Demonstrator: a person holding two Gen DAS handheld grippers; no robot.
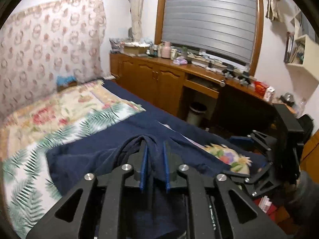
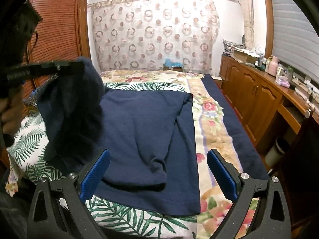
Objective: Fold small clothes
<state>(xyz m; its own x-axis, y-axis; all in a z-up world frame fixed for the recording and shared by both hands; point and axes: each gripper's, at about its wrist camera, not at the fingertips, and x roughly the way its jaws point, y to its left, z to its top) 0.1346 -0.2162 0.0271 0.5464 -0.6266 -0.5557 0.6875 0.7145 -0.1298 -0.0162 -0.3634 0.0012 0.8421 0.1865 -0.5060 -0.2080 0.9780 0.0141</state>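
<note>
A navy blue shirt (image 2: 143, 131) lies spread on the floral bedspread (image 2: 211, 115), one sleeve folded across its front. My left gripper (image 1: 155, 149) is shut on the shirt's left edge (image 1: 155, 159) and holds that part lifted above the bed; in the right wrist view it shows at the left (image 2: 59, 67) with the raised cloth hanging from it. My right gripper (image 2: 158, 159) is open and empty, low over the shirt's near hem. It also shows at the right of the left wrist view (image 1: 259, 149).
A wooden cabinet and desk (image 2: 259, 99) with several small items runs along the bed's right side. A small bin (image 1: 196, 112) stands under the desk. A patterned curtain (image 2: 155, 31) hangs behind the bed. A wooden louvred door (image 2: 55, 23) is at left.
</note>
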